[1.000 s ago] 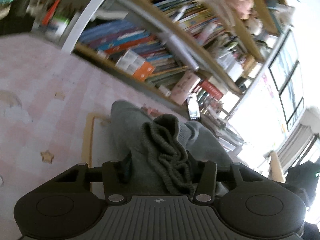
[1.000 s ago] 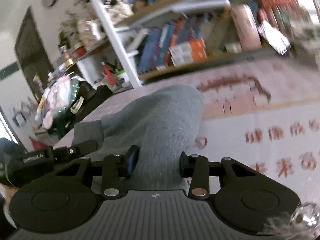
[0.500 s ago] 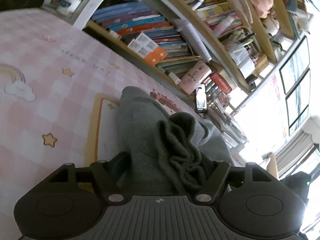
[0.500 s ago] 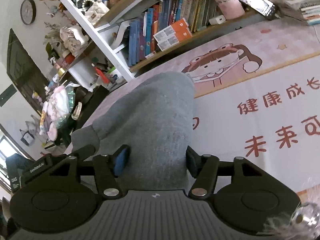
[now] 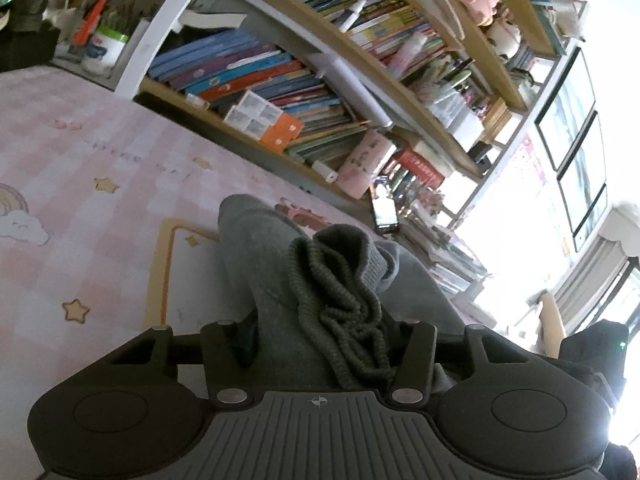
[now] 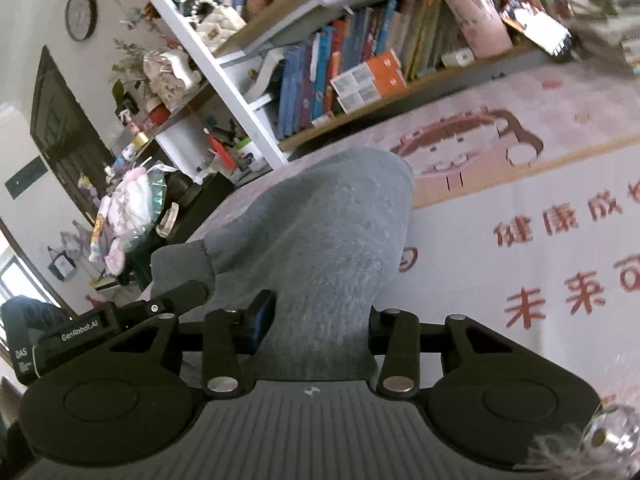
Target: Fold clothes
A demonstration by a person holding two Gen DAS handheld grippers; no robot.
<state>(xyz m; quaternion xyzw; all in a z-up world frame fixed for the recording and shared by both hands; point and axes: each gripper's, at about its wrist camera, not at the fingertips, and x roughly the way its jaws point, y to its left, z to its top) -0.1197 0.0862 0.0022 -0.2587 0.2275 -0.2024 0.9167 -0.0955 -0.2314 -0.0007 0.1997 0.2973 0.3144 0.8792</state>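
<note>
A grey garment [image 5: 260, 252] lies bunched on the pink mat, its dark ribbed hem [image 5: 340, 304] crumpled on top. My left gripper [image 5: 328, 344] has this bunch between its fingers; the jaws are closing and the pads press into the cloth. In the right wrist view the same grey garment [image 6: 328, 224] rises as a smooth fleecy hump. My right gripper [image 6: 320, 320] holds its near end, jaws closing, pads squeezing the fabric. The left gripper's black body [image 6: 120, 320] shows just to the left, close by. The fingertips are buried in cloth.
A pink checked mat [image 5: 80, 160] with stars, a cartoon figure and red characters [image 6: 560, 296] covers the surface. A crowded bookshelf [image 5: 280, 92] runs along its far edge, with a phone [image 5: 386, 210] propped on it. A cluttered dark table [image 6: 132, 208] stands at the left.
Both pairs of jaws spread wider half a second ago and have narrowed again onto the cloth. The garment has stayed between them, and both views have swung slightly.
</note>
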